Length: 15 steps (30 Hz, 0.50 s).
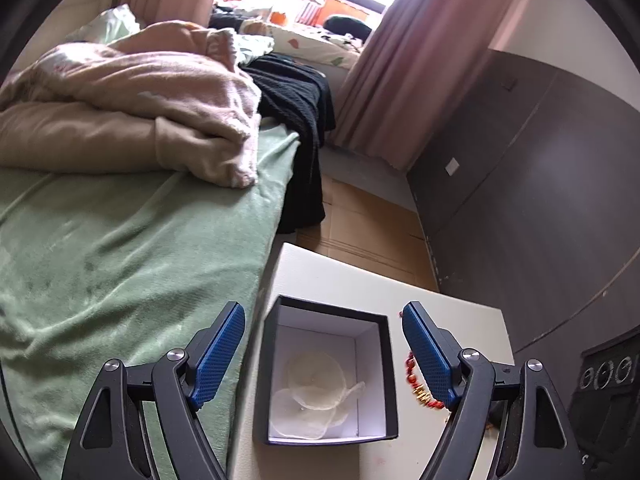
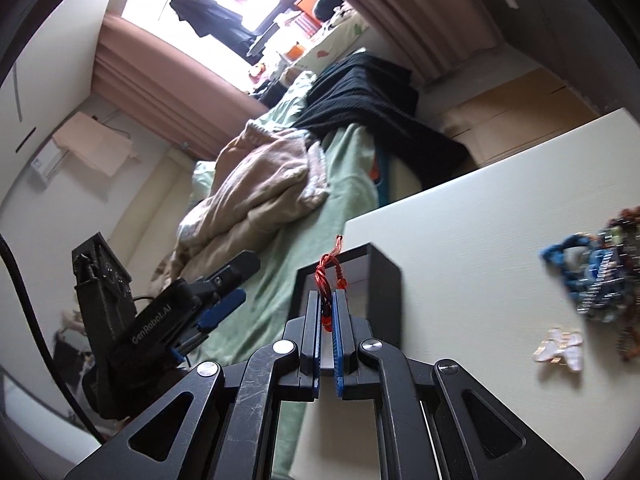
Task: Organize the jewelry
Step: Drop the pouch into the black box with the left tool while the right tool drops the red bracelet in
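**Red cord pinched over the open box**

The right gripper has its blue pads pressed together on a red cord bracelet, whose knotted loops and tail stick up past the fingertips (a few red beads show lower down between the pads). Just beyond it stands the black box, open-topped, at the near left corner of the white table.

The left gripper has its fingers spread wide with nothing between the pads; it hangs above the same box, whose white inside holds pale translucent pouches. A red bead bracelet with gold letters lies on the table just right of the box.

Farther right on the table lie a blurred heap of blue and dark jewelry and a small pale piece. A green-covered bed runs along the left.
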Each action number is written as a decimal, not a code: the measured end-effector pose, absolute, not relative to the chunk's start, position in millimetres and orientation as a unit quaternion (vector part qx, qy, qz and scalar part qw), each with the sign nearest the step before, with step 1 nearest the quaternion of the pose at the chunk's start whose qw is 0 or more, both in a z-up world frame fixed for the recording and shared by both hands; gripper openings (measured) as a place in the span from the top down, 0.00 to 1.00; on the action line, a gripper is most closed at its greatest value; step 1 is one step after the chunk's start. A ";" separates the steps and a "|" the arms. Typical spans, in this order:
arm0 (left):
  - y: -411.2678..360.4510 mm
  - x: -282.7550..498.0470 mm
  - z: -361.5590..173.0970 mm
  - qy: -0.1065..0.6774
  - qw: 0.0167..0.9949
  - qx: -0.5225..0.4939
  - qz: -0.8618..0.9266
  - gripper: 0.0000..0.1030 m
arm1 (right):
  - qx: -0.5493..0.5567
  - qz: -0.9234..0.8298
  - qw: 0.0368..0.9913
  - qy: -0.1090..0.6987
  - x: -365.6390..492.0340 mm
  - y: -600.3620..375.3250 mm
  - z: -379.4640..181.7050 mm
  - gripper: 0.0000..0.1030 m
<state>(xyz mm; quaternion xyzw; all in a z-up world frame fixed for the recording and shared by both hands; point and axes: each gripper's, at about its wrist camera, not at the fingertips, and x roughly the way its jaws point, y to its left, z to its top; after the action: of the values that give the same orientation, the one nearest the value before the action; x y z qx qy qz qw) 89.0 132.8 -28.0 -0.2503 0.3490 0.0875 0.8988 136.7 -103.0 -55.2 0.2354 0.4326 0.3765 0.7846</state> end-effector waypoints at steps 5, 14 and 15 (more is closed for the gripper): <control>147.4 88.0 -28.5 0.344 0.891 -0.281 0.096 0.21 | 0.249 0.422 0.739 0.462 140.5 -75.4 -68.8 0.81; 127.2 89.1 -27.8 0.354 0.893 -0.266 0.076 0.21 | 0.221 0.335 0.787 0.469 138.3 -111.5 -62.8 0.40; 122.7 89.1 -27.3 0.355 0.895 -0.261 0.073 0.21 | 0.218 0.326 0.795 0.462 137.3 -118.8 -59.3 0.39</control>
<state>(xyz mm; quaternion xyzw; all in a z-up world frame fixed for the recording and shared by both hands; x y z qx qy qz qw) 89.1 122.7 -27.3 -0.2612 0.3549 0.0735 0.8947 137.3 -118.8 -59.3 0.2176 0.4625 0.3261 0.7952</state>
